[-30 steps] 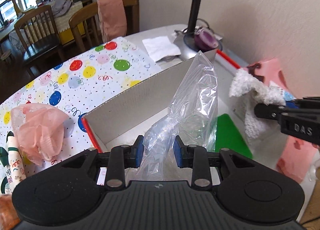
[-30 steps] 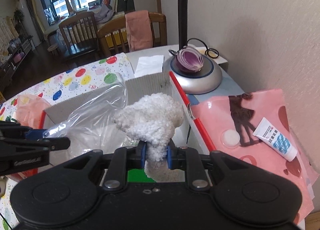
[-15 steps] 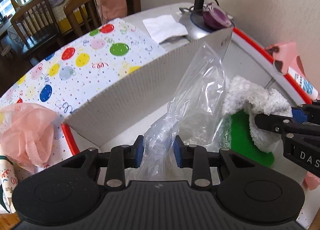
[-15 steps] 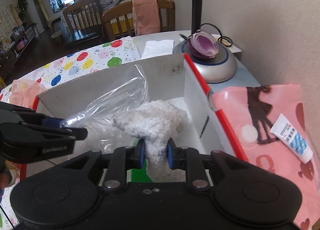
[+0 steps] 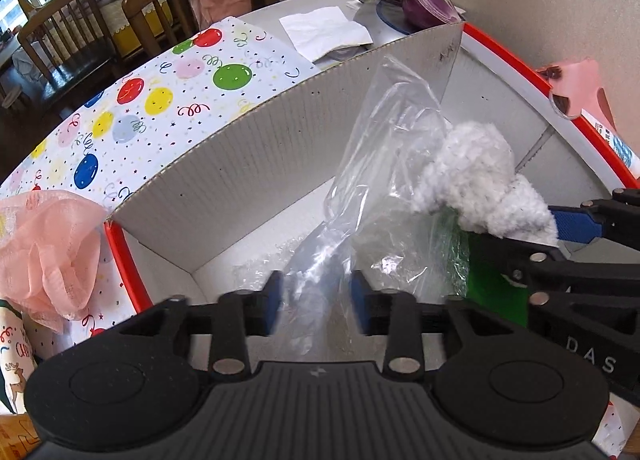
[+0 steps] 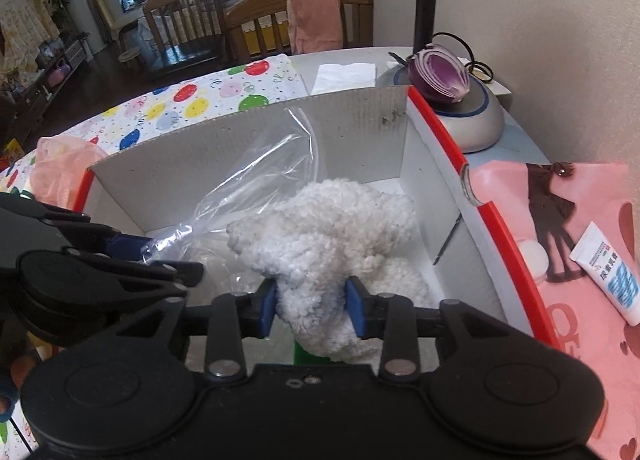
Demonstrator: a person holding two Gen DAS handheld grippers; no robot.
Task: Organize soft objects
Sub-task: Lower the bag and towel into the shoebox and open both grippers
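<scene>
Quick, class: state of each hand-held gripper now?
Left hand-held gripper: opening, clear crinkled plastic bag between jaws.
Right hand-held gripper: opening, fluffy white fabric bundle between jaws.

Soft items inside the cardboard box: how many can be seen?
2. A clear plastic bag on the box's left side, and a white fluffy cloth beside it on the right. Others may lie hidden underneath.

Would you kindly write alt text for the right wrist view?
The right tool, its jaws opening, has a fluffy white cloth between them inside a white cardboard box. A clear plastic bag lies beside it, near the left tool.
</scene>
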